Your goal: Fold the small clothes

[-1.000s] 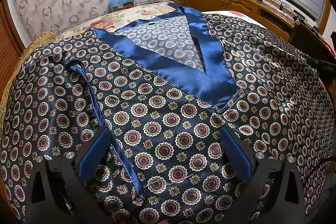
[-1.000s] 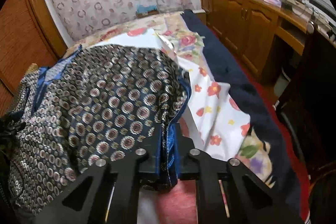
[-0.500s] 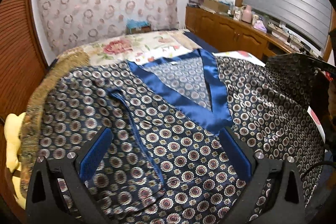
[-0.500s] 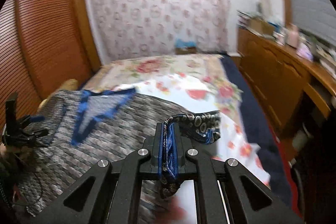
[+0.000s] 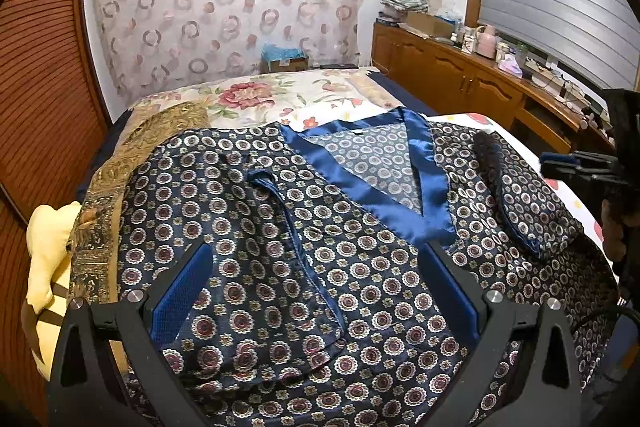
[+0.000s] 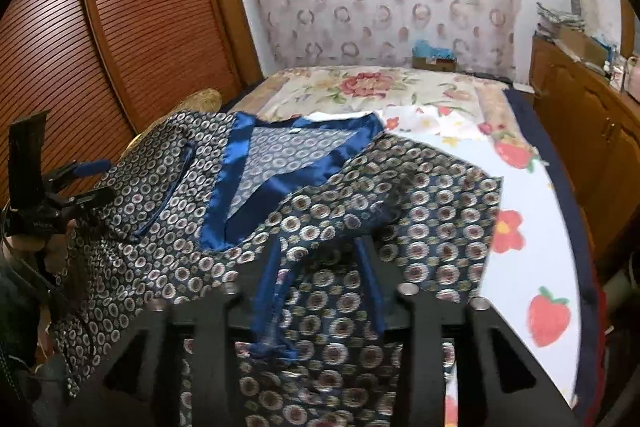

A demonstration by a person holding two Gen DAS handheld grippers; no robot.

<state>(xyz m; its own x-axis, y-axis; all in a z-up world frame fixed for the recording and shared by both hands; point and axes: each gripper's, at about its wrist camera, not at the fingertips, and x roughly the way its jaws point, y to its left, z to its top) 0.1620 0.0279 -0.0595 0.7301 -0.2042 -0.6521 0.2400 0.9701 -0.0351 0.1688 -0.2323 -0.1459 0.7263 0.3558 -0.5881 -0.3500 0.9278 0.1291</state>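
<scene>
- The patterned shirt (image 5: 320,247) lies spread across the bed (image 5: 248,99), its right sleeve (image 6: 400,211) folded inward.
- The right gripper (image 6: 316,291) has just been opening its jaws, releasing that sleeve.
- The left gripper (image 5: 316,291) hovers, jaws wide, empty.

The dark medallion-print satin pyjama top (image 5: 280,267) lies spread on the floral-sheeted bed (image 5: 256,99), filling the lower frame. A wooden slatted wardrobe (image 5: 36,107) stands at the left, a wooden sideboard (image 5: 460,75) at the upper right, and a cardboard box (image 5: 284,61) behind the bed.
</scene>
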